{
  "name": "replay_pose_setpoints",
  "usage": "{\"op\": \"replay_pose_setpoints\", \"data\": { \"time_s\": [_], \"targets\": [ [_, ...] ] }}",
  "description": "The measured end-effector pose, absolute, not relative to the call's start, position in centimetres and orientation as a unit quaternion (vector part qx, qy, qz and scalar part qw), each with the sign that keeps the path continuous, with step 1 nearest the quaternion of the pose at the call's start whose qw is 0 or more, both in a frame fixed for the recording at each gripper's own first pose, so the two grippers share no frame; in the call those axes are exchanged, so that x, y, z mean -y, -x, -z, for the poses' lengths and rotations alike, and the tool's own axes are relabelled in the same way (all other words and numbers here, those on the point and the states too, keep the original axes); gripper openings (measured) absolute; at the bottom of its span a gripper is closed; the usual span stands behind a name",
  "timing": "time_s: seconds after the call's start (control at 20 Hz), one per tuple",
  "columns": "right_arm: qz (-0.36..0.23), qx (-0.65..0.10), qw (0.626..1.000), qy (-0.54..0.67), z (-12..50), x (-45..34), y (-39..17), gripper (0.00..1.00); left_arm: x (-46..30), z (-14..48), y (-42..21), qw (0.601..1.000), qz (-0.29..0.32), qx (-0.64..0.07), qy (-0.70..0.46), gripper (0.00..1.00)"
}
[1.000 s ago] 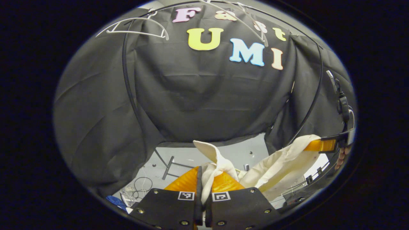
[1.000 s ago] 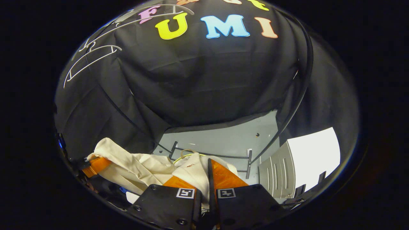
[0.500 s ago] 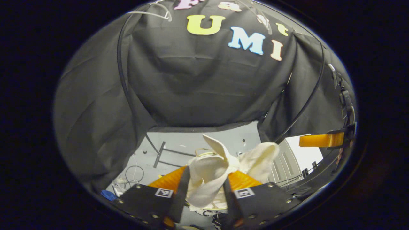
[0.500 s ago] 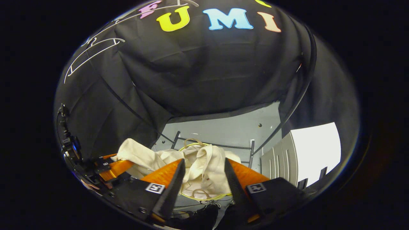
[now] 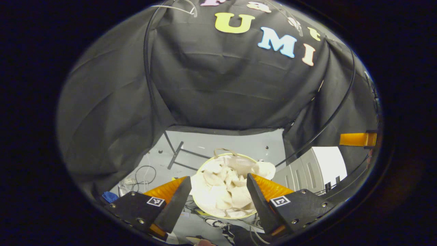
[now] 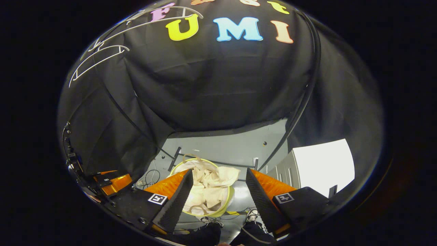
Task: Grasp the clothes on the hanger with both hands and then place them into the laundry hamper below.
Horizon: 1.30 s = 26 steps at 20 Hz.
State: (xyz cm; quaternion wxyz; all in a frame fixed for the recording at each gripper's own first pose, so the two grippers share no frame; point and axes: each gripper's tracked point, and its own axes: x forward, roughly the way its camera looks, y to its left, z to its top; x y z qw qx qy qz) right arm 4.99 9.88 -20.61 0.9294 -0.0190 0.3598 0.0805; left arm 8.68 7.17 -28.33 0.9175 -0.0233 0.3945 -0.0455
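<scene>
Hamper (image 5: 199, 169) sits on the grey floor (image 5: 239, 147) below both tools, a round bin with a pale yellow-green rim, and I judge the task at its close: the clothes (image 5: 222, 184) lie inside it as a cream, crumpled heap. One fold drapes over the far right rim in the left gripper view. In the right gripper view the same heap (image 6: 208, 189) fills the hamper (image 6: 177, 167) and a corner of cloth hangs over its right edge.

Left tool (image 5: 215, 198) stands wide, fingers well apart, nothing between them; the heap shows through the gap, farther down. Right tool (image 6: 218, 193) likewise wide and empty, above the hamper, apart from the cloth. I see no fabric touching either tool.

Next move, as I read it: little is left beyond drawing both tools up and clear. If I wanted the load tidy, the overhanging fold would call for a nudge inward, coming down on the right rim without catching the hamper's loop handle (image 5: 223, 150) at the far side.

Smaller things: white hangers (image 6: 99, 56) hang bare, high on the left against the black cloth. Loose cables (image 5: 143, 174) lie on the floor left of the hamper, and a white cabinet (image 6: 317, 160) stands to the right.
</scene>
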Motion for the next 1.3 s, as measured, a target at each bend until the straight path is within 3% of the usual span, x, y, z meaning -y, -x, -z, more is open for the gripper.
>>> {"op": "replay_pose_setpoints", "data": {
  "time_s": [0.5, 0.75, 1.1, 1.2, 1.3],
  "targets": [
    [-0.140, -0.277, 0.950, 0.027, 16.0, -1.6, -8.4, 0.98, -1.3, 20.2, -7.1, 0.944, -0.083, -0.320, 0.010, 0.97],
    [-0.139, -0.202, 0.968, 0.048, 12.2, 4.1, -9.5, 0.99, 4.0, 14.4, -7.4, 0.962, -0.124, -0.242, 0.006, 0.96],
    [-0.079, -0.098, 0.992, 0.019, 5.3, 9.3, -10.0, 0.92, 11.5, 0.3, -8.5, 0.991, -0.087, -0.099, -0.003, 0.94],
    [-0.053, -0.066, 0.996, 0.015, 3.4, 10.3, -10.0, 0.98, 12.6, -2.6, -8.7, 0.995, -0.068, -0.072, -0.008, 0.94],
    [-0.036, -0.043, 0.998, 0.014, 1.7, 10.5, -9.6, 0.92, 12.8, -5.4, -8.8, 0.998, -0.051, -0.039, -0.011, 0.94]
  ]
}}
